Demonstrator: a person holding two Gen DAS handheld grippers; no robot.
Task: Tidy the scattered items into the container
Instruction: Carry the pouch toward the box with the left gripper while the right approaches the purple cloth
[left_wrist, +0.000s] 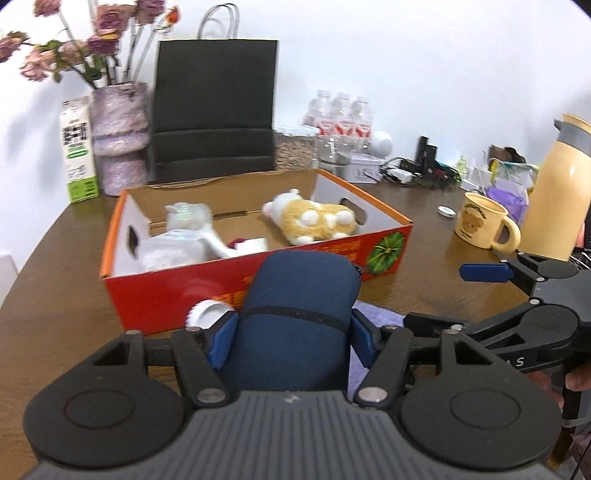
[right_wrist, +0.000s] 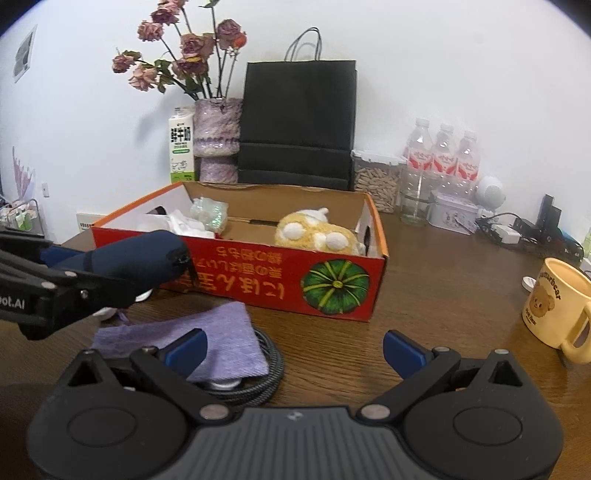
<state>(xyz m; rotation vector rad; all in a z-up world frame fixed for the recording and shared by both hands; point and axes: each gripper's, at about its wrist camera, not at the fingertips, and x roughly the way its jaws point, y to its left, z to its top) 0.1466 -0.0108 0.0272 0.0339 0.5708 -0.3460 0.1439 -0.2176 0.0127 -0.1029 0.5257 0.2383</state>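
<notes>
My left gripper (left_wrist: 291, 332) is shut on a navy blue pouch (left_wrist: 299, 306) and holds it just in front of the red cardboard box (left_wrist: 166, 291). The pouch (right_wrist: 140, 258) also shows in the right wrist view, above the table by the box's front wall (right_wrist: 258, 280). Inside the box lie a yellow plush toy (left_wrist: 314, 221) and white packets (left_wrist: 177, 240). My right gripper (right_wrist: 293, 352) is open and empty, low over the table. A purple cloth (right_wrist: 192, 339) lies on a coiled grey cable (right_wrist: 266, 373) by its left finger.
A yellow mug (right_wrist: 554, 306) stands at the right, with a yellow thermos (left_wrist: 554, 192) beyond it. A black paper bag (right_wrist: 299, 125), flower vase (right_wrist: 216, 140), milk carton (right_wrist: 181, 144) and water bottles (right_wrist: 443, 162) line the wall. A white round object (left_wrist: 207, 314) lies by the box.
</notes>
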